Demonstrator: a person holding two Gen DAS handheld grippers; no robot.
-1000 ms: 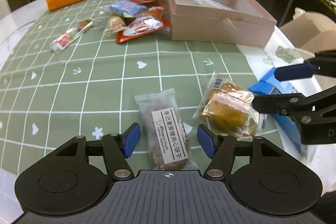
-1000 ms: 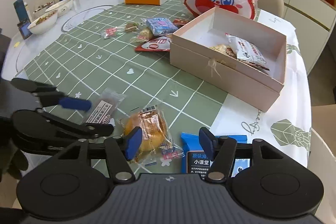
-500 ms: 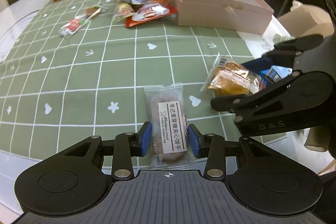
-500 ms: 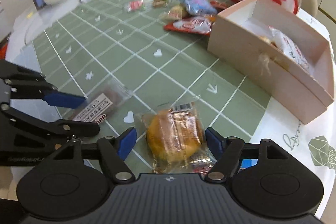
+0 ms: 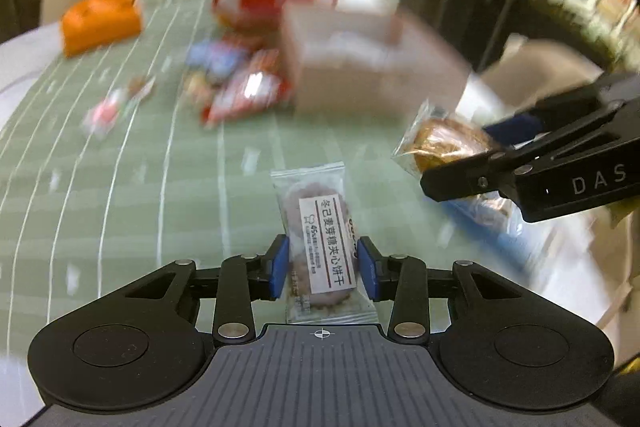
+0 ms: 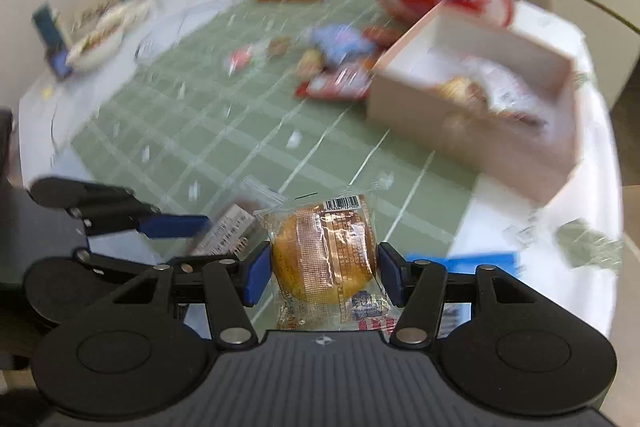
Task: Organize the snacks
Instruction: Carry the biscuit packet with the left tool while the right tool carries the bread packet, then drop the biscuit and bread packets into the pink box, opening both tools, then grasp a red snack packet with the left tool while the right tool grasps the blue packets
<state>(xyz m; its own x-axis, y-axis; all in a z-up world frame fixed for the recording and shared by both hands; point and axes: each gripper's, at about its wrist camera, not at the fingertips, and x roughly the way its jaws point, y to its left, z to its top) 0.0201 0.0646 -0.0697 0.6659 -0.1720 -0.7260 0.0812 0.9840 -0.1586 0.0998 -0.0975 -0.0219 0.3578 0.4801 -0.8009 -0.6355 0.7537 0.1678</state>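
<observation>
Already both tools are carrying snacks: the left gripper (image 5: 322,273) is pinching a clear-wrapped brown biscuit with a white label (image 5: 320,239), and the right gripper (image 6: 323,273) is clamping a golden cake in crinkly clear film (image 6: 326,259). Several wrapped snacks (image 6: 336,67) are lying loose on the green checked tablecloth (image 6: 224,123), awaiting the open pale pink box (image 6: 472,107), which is holding a few. Blur is smearing everything beyond the fingers.

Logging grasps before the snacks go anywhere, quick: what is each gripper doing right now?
Left gripper: shut on the biscuit packet.
Right gripper: shut on the wrapped bun.
</observation>
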